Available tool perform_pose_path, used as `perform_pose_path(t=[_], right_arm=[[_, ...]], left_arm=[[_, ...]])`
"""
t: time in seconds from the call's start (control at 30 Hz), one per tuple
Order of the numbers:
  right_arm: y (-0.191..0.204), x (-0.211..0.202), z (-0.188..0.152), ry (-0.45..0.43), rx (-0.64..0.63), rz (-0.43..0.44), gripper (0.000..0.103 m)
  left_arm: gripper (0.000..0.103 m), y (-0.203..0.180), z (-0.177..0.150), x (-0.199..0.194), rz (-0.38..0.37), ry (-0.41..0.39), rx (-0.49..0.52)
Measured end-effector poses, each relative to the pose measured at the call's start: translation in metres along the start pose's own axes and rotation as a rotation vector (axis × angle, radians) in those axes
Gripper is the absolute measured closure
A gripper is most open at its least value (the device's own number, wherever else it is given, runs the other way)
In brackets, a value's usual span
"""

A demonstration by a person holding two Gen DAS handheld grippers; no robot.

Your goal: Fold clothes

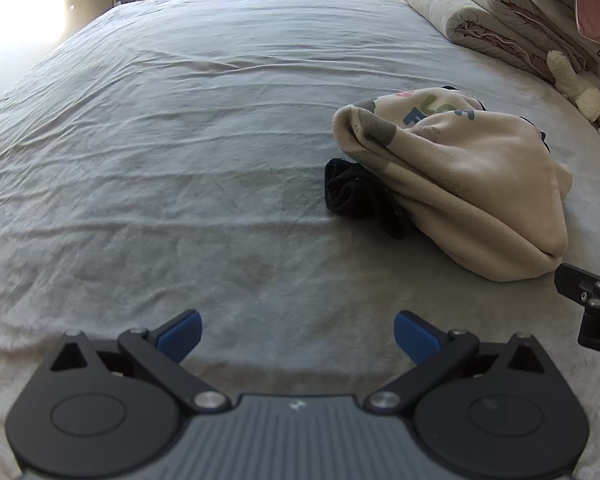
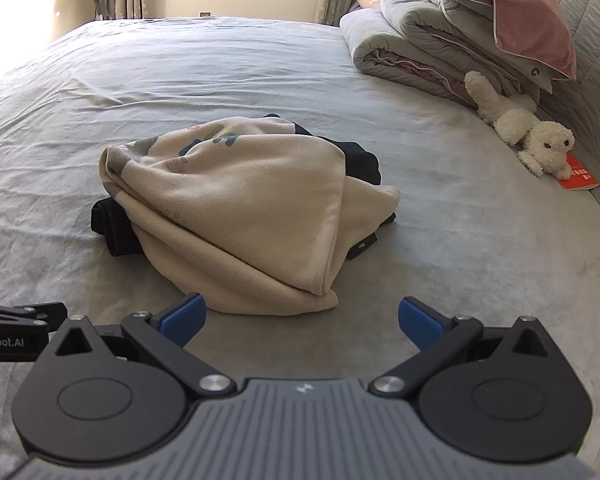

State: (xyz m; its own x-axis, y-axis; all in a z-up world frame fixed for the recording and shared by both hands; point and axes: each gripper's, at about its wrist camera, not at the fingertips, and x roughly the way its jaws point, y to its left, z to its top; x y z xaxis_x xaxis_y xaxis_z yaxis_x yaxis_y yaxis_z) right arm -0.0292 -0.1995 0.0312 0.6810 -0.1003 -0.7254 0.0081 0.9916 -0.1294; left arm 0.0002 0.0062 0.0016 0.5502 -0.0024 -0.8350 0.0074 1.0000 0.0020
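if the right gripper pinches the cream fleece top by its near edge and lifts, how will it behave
The cream fleece top lies in soft folds, so it would likely droop and unfold. It looks light. It drapes over a black garment, which might drag along.

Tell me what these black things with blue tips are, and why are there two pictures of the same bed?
Those are two grabbing tools that a person holds, one in each hand. Each has a camera looking out along its two blue-tipped fingers, so you get two pictures. One picture comes from the left tool, the other from the right tool. Both tools are open and hold nothing. On the grey bed lies a crumpled cream garment on top of a black garment, waiting to be folded. Further back are a folded quilt, a pink pillow, a white plush dog and a small red booklet.
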Motion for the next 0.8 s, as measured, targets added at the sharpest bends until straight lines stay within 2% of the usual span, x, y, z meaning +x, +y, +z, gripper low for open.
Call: perform_pose_path(t=[0.2,0.4,0.67,0.8], right_arm=[[0.002,0.005,0.004,0.002,-0.010,0.000,0.000],[0.005,0.018,0.013,0.000,-0.060,0.057,0.000],[0.003,0.043,0.030,-0.008,-0.020,0.172,0.000],[0.010,0.058,0.031,0.009,-0.021,0.202,0.000]], left_arm=[[0.001,0.000,0.006,0.000,0.000,0.001,0.003],[0.001,0.007,0.024,0.008,0.006,0.037,-0.030],[0.001,0.020,0.028,0.035,0.073,0.019,-0.071],[0.001,0.026,0.028,0.047,0.102,0.006,-0.051]])
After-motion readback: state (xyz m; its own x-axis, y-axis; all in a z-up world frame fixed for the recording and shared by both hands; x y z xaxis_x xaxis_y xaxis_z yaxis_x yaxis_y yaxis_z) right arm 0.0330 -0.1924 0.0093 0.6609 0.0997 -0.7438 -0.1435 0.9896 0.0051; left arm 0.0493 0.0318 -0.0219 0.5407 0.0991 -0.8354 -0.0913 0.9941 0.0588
